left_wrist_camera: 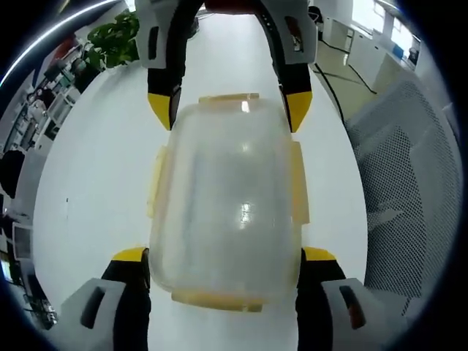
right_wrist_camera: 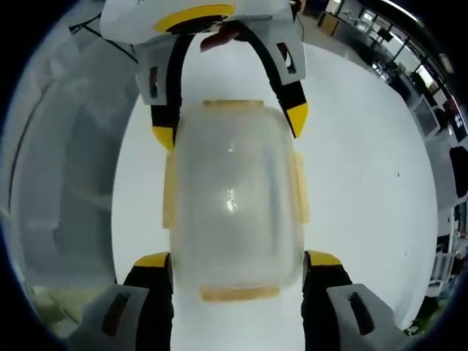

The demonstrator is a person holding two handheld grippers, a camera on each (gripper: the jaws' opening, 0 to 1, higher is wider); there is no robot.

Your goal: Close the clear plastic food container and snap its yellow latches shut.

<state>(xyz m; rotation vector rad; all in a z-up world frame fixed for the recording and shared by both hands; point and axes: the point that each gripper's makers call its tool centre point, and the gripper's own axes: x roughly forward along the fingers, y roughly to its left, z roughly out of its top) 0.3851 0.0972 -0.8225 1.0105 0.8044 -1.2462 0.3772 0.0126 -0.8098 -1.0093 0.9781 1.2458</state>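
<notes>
Clear plastic food container [left_wrist_camera: 227, 208] sits on the white bench [left_wrist_camera: 88, 190], lid on top, yellow latches [left_wrist_camera: 298, 191] along all four sides. Left gripper [left_wrist_camera: 225, 257] spread wide, its yellow-tipped jaws flanking the container's near end, one on each side; contact with the walls can't be judged. Right gripper [right_wrist_camera: 238, 262] likewise spread, jaws either side of the opposite end. Each gripper shows at the far end of the other's view, right gripper at [left_wrist_camera: 228, 102], left gripper at [right_wrist_camera: 228, 121], facing each other across the container. Green plant [left_wrist_camera: 115, 36] and a grey mesh chair back [left_wrist_camera: 409, 168] beyond the bench.
</notes>
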